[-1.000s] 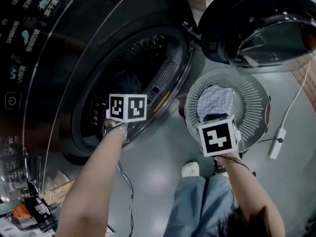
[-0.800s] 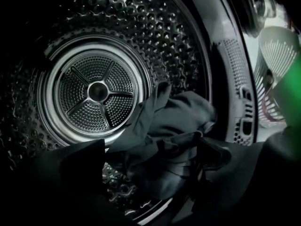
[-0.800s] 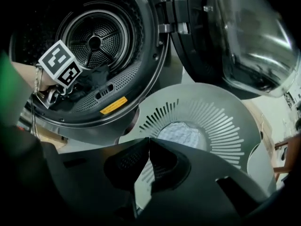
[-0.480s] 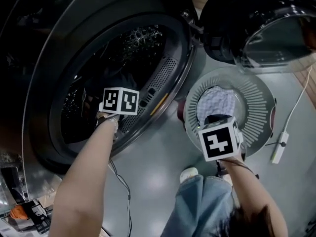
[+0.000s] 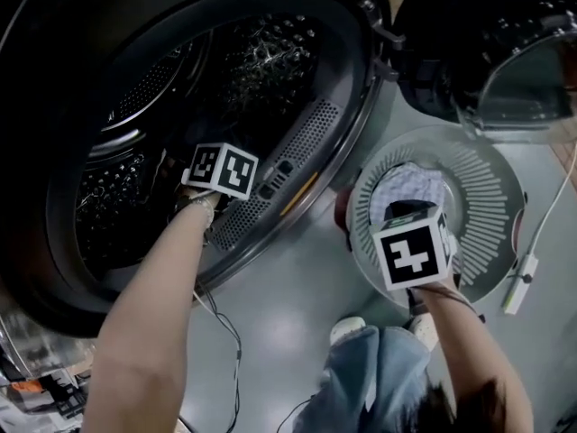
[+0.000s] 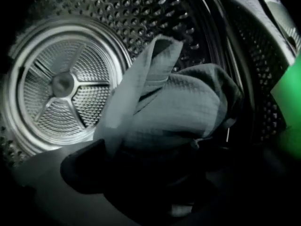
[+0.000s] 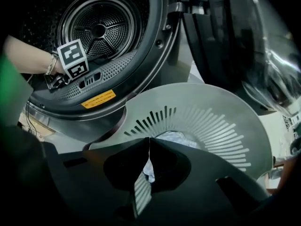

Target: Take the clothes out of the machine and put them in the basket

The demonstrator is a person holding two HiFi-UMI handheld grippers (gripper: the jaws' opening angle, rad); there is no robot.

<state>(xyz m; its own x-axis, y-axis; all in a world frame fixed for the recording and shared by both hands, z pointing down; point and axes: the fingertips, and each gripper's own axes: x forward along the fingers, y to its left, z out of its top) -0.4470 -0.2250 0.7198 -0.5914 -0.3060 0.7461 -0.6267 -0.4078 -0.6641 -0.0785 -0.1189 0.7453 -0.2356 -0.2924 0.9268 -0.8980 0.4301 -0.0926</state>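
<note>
your left gripper (image 5: pixel 219 171) in the drum (image 6: pixel 61 84), jaws lost in shadow by grey cloth (image 6: pixel 178 112), grip unclear, right gripper (image 7: pixel 149 145) jaws pinched closed, empty, over basket (image 7: pixel 221 112)

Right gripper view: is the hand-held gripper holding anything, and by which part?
Nothing. The right hand-held gripper is shut and empty above the basket; the pale cloth lies inside, beyond its jaws.
</note>
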